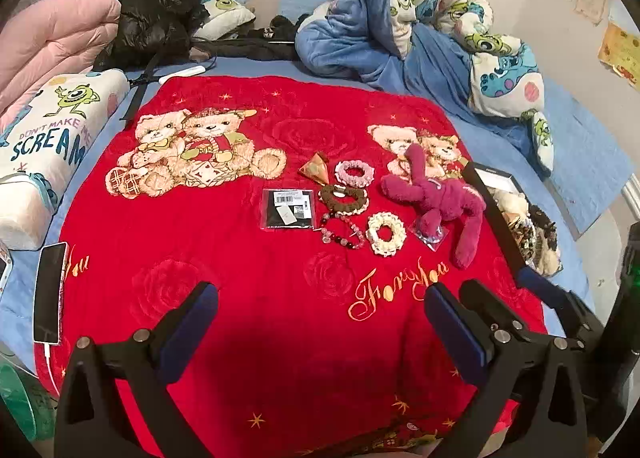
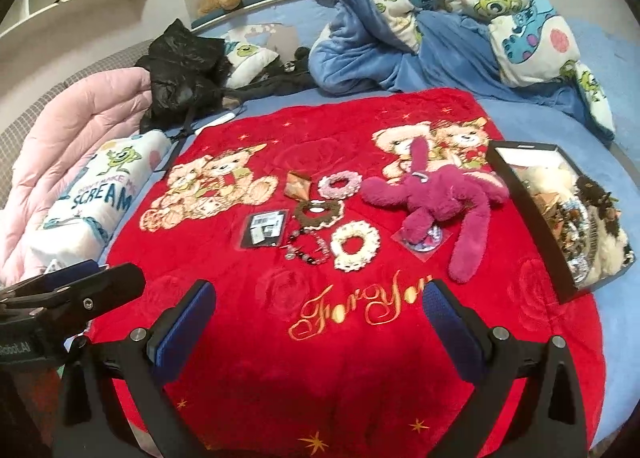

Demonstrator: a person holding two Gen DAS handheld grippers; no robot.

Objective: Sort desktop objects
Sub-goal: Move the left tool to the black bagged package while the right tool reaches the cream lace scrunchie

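— Nearest the lens in the left wrist view, what did you see?

— Blue-padded black fingers of the left gripper [image 1: 320,322] stood wide apart at the bottom of the frame, holding nothing, above a red plush blanket printed with teddy bears [image 1: 224,258]. The right gripper [image 1: 496,298] showed at lower right, also spread.

— And the things to sort?

— They lay clustered at centre frame. A flat black packet with a barcode label [image 1: 287,208] sat left of a brown frilled hair scrunchie [image 1: 344,198]; a pink scrunchie [image 1: 354,171] lay just above that, beside an orange-brown faceted triangular piece [image 1: 316,169]. A beaded bracelet of red and pale beads [image 1: 344,234] lay below, a cream scrunchie [image 1: 386,234] to its right. Right of those sprawled a magenta long-limbed plush toy [image 1: 444,201], one leg over a small clear bag [image 1: 430,234]. A black open box full of fluffy accessories [image 1: 496,217] stood at the right edge. A white smartphone on a cable [image 1: 50,294] lay at far left.

— The right wrist view?

— The right gripper [image 2: 320,318] was likewise open and empty at the bottom, the left gripper [image 2: 80,290] at the left edge. The cluster sat mid-frame: packet [image 2: 264,233], bracelet [image 2: 308,250], cream scrunchie [image 2: 355,246], plush toy [image 2: 440,197]. The box [image 2: 532,225] was at right, partly on the blanket [image 2: 360,358].
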